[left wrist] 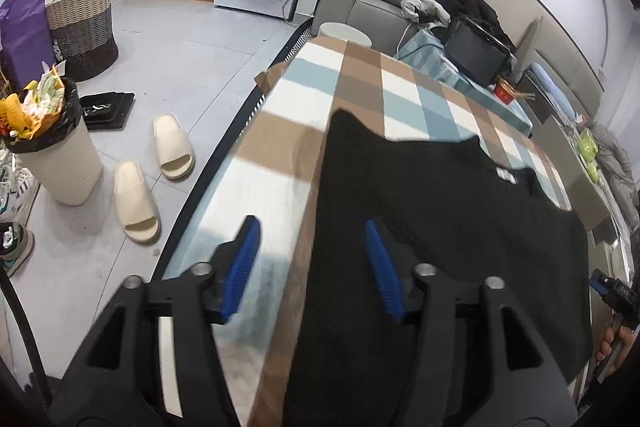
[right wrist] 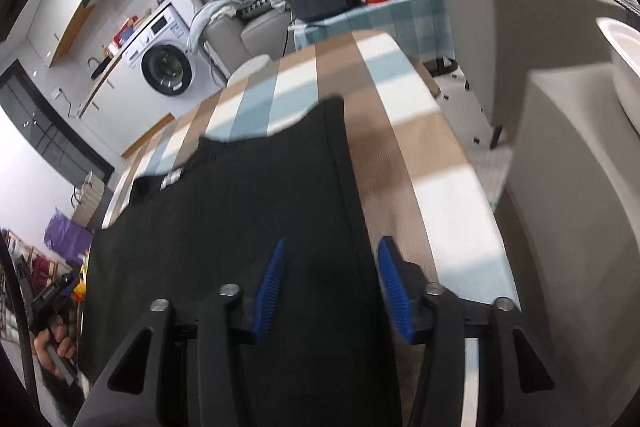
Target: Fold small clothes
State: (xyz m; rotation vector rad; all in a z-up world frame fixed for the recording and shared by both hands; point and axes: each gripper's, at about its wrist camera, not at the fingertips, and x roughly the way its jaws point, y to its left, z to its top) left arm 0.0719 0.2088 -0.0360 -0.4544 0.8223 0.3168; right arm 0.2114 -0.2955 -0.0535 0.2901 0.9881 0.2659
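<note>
Black top (left wrist: pixel 440 219) near hem cut off at 6 o'clock behind gripper bodies, its neck label (left wrist: pixel 505 174) too small to read, checked cloth (left wrist: pixel 280 163) motion-blurred around both sets of fingers.

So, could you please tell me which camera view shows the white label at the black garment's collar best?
The left wrist view: the white label sits nearer centre, sharper against the black garment. The right wrist view shows it too, but tilted, blurred and nearer the left edge.
</note>
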